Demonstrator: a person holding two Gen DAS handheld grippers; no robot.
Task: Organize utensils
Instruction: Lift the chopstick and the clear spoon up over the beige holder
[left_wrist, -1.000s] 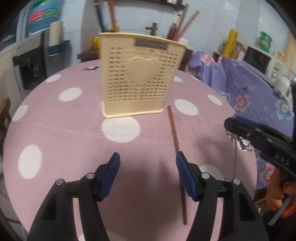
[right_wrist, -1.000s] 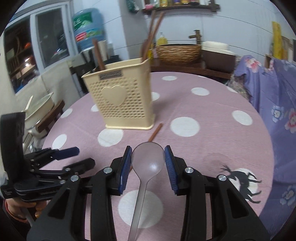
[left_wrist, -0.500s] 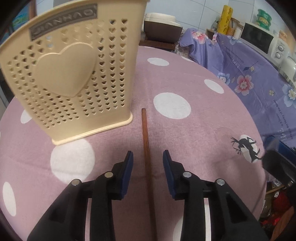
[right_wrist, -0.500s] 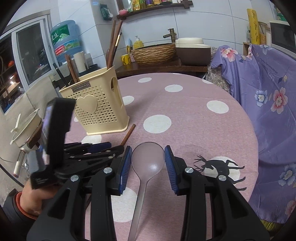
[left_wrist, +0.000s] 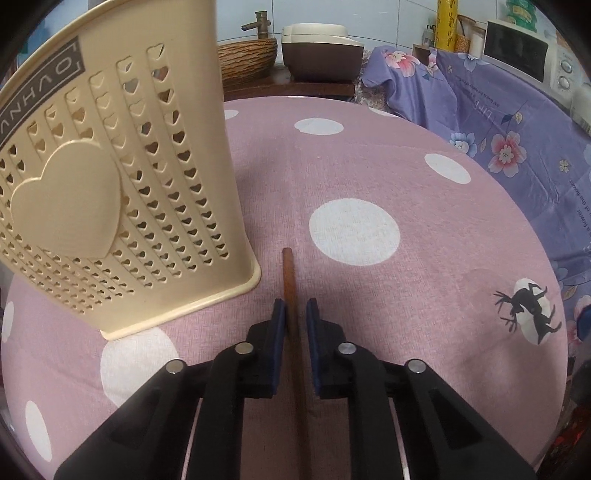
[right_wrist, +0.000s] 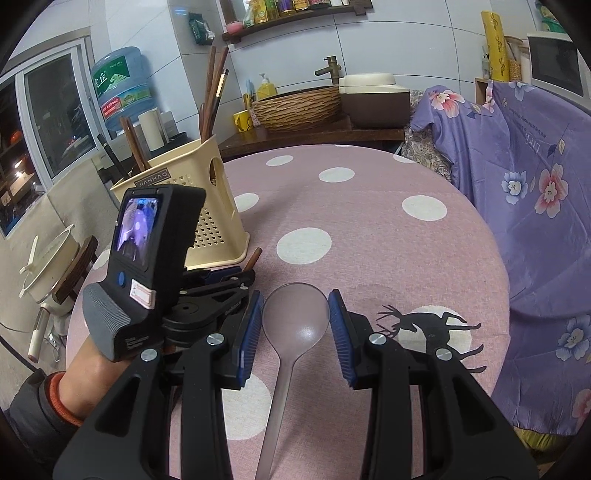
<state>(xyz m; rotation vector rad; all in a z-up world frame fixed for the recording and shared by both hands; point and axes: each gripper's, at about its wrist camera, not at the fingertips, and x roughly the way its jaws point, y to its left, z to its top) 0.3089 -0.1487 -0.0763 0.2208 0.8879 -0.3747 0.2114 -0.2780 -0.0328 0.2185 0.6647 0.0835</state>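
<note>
A brown wooden chopstick lies on the pink dotted tablecloth just right of the cream perforated utensil holder. My left gripper has its jaws nearly shut around the chopstick, a thin gap on each side. In the right wrist view the left gripper sits at the holder's base, with the chopstick's tip poking out. My right gripper holds a translucent plastic spoon by its bowl, above the table. Several chopsticks stand in the holder.
A purple floral cloth covers furniture right of the table. A woven basket and a brown and cream box sit on the counter behind. A water bottle and a white pot stand to the left.
My left gripper moved forward along the chopstick and narrowed its jaws around it. The right gripper rose and drew back a little, still holding the spoon.
</note>
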